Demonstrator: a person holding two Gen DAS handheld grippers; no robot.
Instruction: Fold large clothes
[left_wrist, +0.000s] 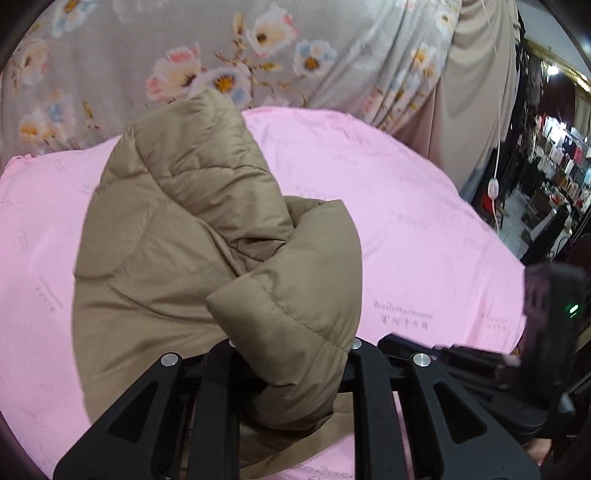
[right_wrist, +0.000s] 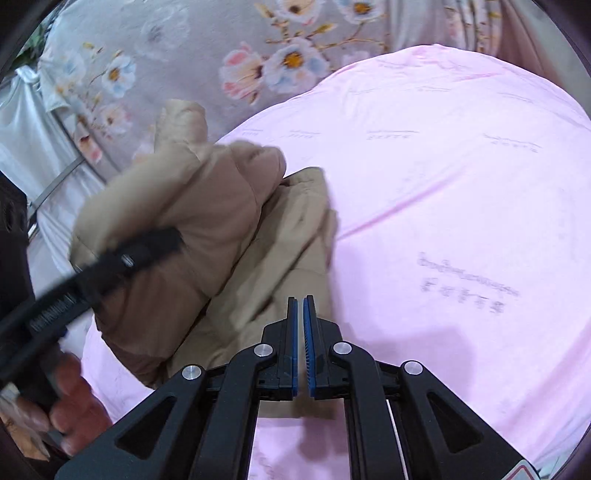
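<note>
A tan quilted puffer jacket (left_wrist: 177, 236) lies bunched on a pink sheet (left_wrist: 406, 221). My left gripper (left_wrist: 291, 373) is shut on a padded part of the jacket, which fills the space between its fingers and is lifted over the rest. In the right wrist view the same jacket (right_wrist: 207, 236) lies left of centre, with the left gripper's finger (right_wrist: 125, 258) pressed on it. My right gripper (right_wrist: 300, 306) is shut with nothing between its blue pads, just above the jacket's near edge.
The pink sheet (right_wrist: 443, 203) covers a rounded table. A grey floral cloth (left_wrist: 184, 55) hangs behind it. A shop interior with racks (left_wrist: 546, 177) shows at far right. The person's hand (right_wrist: 70, 398) holds the left gripper at lower left.
</note>
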